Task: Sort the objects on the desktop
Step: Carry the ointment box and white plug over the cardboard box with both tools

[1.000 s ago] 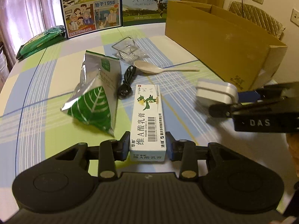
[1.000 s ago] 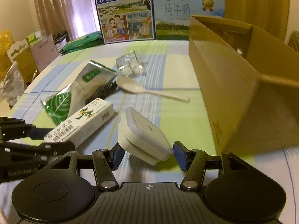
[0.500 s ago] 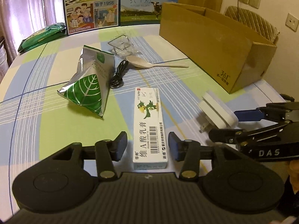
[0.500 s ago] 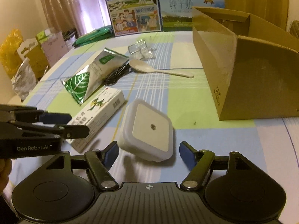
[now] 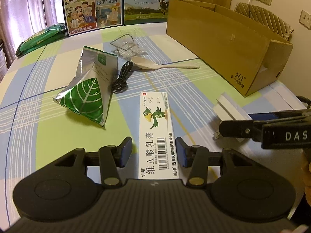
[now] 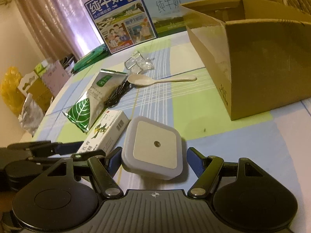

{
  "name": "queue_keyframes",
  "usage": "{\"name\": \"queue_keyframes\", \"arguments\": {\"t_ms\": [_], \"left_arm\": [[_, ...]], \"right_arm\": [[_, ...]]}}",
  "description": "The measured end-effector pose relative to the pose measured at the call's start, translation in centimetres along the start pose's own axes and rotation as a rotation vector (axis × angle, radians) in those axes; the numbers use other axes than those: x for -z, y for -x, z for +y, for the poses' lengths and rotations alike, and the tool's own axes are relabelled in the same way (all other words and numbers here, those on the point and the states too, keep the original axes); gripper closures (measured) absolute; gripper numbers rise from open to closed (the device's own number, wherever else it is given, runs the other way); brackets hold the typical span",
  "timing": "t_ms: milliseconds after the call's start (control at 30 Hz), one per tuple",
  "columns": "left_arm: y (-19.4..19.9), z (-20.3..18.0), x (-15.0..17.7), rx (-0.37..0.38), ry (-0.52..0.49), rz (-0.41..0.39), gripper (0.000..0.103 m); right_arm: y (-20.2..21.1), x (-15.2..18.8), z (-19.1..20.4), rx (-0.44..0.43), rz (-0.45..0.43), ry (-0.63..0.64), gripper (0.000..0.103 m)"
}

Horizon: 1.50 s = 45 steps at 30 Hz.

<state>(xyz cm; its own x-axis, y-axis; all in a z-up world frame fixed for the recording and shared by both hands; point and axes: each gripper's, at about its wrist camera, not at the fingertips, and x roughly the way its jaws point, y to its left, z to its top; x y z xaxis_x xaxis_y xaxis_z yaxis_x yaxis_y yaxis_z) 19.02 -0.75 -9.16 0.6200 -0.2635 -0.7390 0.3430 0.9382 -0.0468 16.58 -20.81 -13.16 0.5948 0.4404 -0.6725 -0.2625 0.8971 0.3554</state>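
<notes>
a: checked cloth covers the worktop (image 5: 35,89), milk cartons stand at the back and a cardboard box (image 5: 223,38) lies open on the right. where do we stand?

b: both grippers are spread wide, each with something between its fingers but gripping nothing. the left gripper (image 5: 153,151) straddles the near end of the cream box (image 5: 156,128), which lies flat and lengthwise, gaps showing at both pads. the right gripper (image 6: 153,161) brackets the night light (image 6: 153,147), lying face up with its prongs underneath, just beside the cream box

a: so how to close well?

b: my guess is the step is grasping both for the cardboard box. for the cream box, slide further up before closing so it won't droop from the end. squeeze gently, thin card dents

a: and the night light?

b: its corners are rounded and it sits slightly turned between the pads, so square the gripper to two flat sides first, or it may twist out. keep low so the pads catch the body, not just the rim

a: anything in the way?

b: the foil pouch (image 5: 87,91), cable (image 5: 121,77) and spoon (image 5: 161,65) lie well apart, farther back, so lifting is clear. mind the two grippers, they're close
</notes>
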Motion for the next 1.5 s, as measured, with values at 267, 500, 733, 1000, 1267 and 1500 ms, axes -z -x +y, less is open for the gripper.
{"name": "queue_keyframes", "arguments": {"t_ms": [267, 500, 733, 1000, 1267, 1500], "left_arm": [[-0.5, 0.0, -0.3, 0.005, -0.004, -0.001, 0.060], [-1.1, -0.4, -0.5, 0.002, -0.022, 0.007, 0.060], [-1.3, -0.5, -0.5, -0.025, -0.014, 0.007, 0.063], [-1.5, -0.7, -0.8, -0.029, -0.022, 0.011, 0.070], [-1.2, -0.6, -0.7, -0.037, -0.019, 0.003, 0.070], [-0.4, -0.7, -0.7, -0.034, -0.002, -0.004, 0.070]], "right_arm": [[-0.7, -0.1, 0.0, -0.005, 0.000, -0.026, 0.034], [-0.6, 0.0, 0.3, 0.019, -0.009, -0.001, 0.041], [-0.5, 0.3, 1.2, 0.108, -0.050, 0.111, 0.041], [-0.8, 0.5, 1.7, 0.133, -0.059, 0.161, 0.041], [-0.5, 0.4, 2.0, 0.149, -0.088, 0.195, 0.041], [-0.2, 0.4, 2.1, 0.162, -0.098, 0.218, 0.041]]}}
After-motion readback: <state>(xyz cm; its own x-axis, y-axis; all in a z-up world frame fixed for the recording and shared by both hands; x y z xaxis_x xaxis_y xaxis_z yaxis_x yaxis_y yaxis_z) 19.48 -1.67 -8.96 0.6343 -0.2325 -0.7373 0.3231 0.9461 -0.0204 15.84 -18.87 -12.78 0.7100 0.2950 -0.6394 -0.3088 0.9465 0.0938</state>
